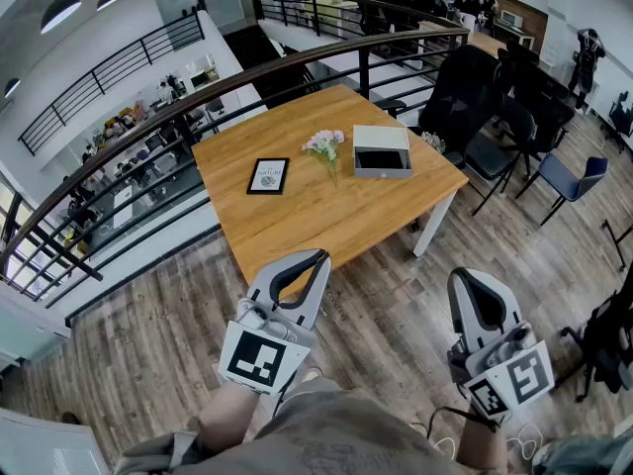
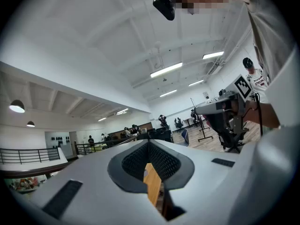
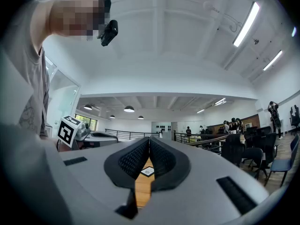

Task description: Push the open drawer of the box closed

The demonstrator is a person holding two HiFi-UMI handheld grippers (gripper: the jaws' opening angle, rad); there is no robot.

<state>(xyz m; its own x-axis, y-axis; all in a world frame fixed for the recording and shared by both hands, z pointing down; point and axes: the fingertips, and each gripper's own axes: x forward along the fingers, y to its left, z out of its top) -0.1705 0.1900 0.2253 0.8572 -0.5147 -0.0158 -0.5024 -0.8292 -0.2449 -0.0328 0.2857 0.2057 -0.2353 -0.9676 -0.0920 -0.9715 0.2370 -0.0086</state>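
A grey box [image 1: 382, 151] lies on the far right part of the wooden table [image 1: 307, 216], its drawer pulled out and showing a dark inside. Both grippers hang level over the floor, on the near side of the table and well short of the box. My left gripper [image 1: 318, 255] is shut with nothing in it; in the left gripper view its pads [image 2: 140, 156] meet at the tip. My right gripper [image 1: 463, 277] is also shut and empty, and its pads [image 3: 161, 156] touch along their length. Between those jaws a strip of table [image 3: 142, 189] shows.
A small bunch of flowers [image 1: 324, 146] and a black picture frame [image 1: 268, 176] stand on the table left of the box. A dark railing [image 1: 148, 127] curves behind the table. Office chairs [image 1: 495, 117] stand to the right. Wooden floor lies under the grippers.
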